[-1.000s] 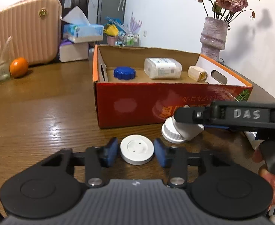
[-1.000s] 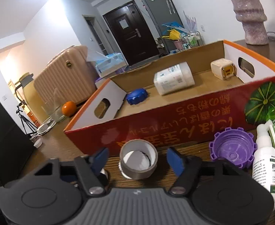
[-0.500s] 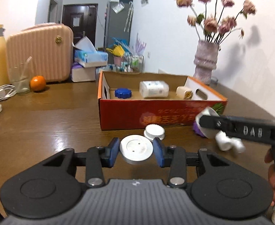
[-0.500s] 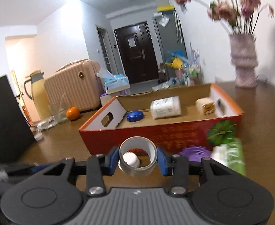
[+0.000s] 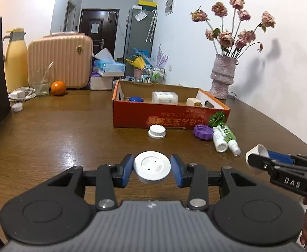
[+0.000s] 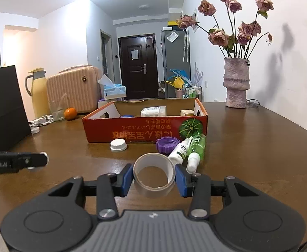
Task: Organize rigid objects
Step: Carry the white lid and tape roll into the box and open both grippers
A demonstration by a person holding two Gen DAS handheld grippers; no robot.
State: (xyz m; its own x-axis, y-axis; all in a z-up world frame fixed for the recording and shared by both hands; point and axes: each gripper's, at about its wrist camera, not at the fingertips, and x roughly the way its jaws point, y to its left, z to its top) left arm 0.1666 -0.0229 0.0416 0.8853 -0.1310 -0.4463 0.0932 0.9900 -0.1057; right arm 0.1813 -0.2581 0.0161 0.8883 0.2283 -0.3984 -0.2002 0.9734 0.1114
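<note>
My left gripper (image 5: 152, 169) is shut on a white round disc (image 5: 152, 166) and holds it above the wooden table. My right gripper (image 6: 154, 175) is shut on a grey tape roll (image 6: 154, 174), also lifted; it shows at the right edge of the left wrist view (image 5: 279, 168). The red cardboard box (image 5: 168, 119) stands farther back, also in the right wrist view (image 6: 145, 131). It holds a blue cap (image 5: 135, 99), a white packet (image 5: 164, 97) and a cream charger (image 5: 193, 102). In front of it lie a white cap (image 5: 157, 131), a purple cap (image 5: 203, 132) and two small bottles (image 5: 224, 138).
A vase of dried roses (image 5: 223, 76) stands behind the box on the right. An orange (image 5: 58, 88), a glass (image 5: 40, 84), a yellow jug (image 5: 15, 59), a cable and a small white cap (image 5: 17, 106) are at the far left. A black bag (image 6: 4, 107) stands at the left edge.
Both grippers closed on their objects, the disc and the tape roll, lifted them and pulled back from the box. The box and loose caps now look farther away.
</note>
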